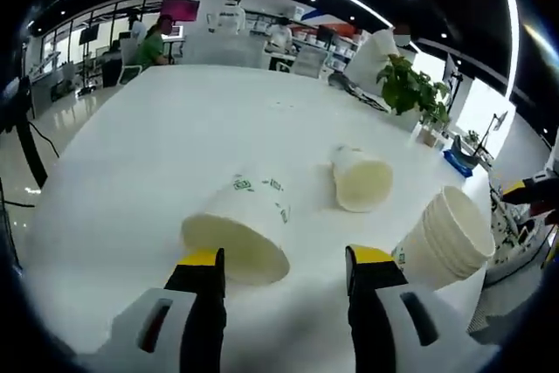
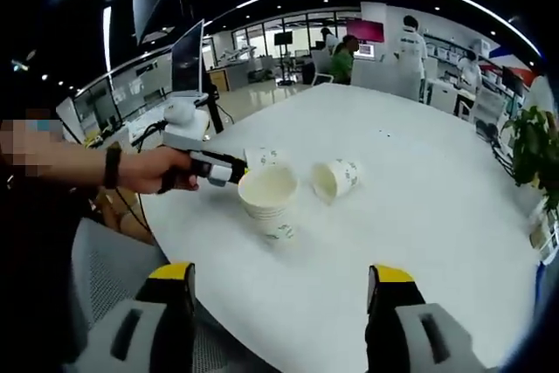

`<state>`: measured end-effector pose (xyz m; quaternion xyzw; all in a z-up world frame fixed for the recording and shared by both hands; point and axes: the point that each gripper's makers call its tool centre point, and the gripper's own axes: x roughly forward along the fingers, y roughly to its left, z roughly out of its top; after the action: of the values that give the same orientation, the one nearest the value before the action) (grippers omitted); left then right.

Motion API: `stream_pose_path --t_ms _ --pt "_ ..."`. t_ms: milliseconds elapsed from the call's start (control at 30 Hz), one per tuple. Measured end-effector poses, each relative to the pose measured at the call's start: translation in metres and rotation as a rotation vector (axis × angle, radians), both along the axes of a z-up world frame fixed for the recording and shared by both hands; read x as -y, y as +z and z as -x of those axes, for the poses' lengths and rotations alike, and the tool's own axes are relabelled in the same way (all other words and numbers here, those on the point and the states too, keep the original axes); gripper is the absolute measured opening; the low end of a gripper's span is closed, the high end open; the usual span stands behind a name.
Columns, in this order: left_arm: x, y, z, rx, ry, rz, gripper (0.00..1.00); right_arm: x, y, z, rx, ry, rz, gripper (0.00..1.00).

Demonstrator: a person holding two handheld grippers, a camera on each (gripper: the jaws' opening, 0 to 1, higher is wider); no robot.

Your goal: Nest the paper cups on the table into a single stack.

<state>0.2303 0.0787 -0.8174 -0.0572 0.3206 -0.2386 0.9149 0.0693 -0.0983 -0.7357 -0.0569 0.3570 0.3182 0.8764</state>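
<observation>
On the white table (image 1: pixel 175 146), the stack of nested paper cups (image 1: pixel 445 238) is standing near the edge (tilted a little in the left gripper view). Two single cups are lying on their sides farther in from the stack: the nearer cup (image 1: pixel 240 233), its mouth facing the left gripper (image 1: pixel 284 270), and the farther cup (image 1: pixel 360 179) beyond it. The left gripper's jaws are gaping wide just short of the nearer cup, holding nothing. In the right gripper view a person's hand (image 2: pixel 153 169) is reaching in level beside the stack. The right gripper (image 2: pixel 279 286) is hovering wide and empty, well back from the stack.
</observation>
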Motion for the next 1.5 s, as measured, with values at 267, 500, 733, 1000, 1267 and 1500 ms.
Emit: stream_pose_path --t_ms 267,500,733,1000,1267,1500 --pt "0.015 -0.006 -0.005 -0.006 -0.012 0.022 0.54 0.004 -0.005 0.007 -0.025 -0.012 0.007 0.81" --pt "0.018 -0.015 -0.021 0.013 0.026 0.049 0.48 0.014 -0.007 0.011 -0.035 -0.036 0.016 0.79" --pt "0.013 -0.012 -0.031 0.042 0.073 0.058 0.31 0.023 -0.009 0.012 -0.042 -0.067 0.018 0.78" --pt "0.004 -0.012 -0.033 0.032 0.095 0.051 0.14 0.021 -0.011 0.010 -0.049 -0.083 0.008 0.76" --pt "0.002 -0.007 -0.032 0.033 0.086 0.067 0.01 0.015 -0.014 0.013 -0.060 -0.073 0.003 0.74" --pt "0.000 0.002 -0.023 0.029 0.009 0.040 0.00 0.014 -0.016 0.012 -0.061 -0.082 -0.009 0.73"
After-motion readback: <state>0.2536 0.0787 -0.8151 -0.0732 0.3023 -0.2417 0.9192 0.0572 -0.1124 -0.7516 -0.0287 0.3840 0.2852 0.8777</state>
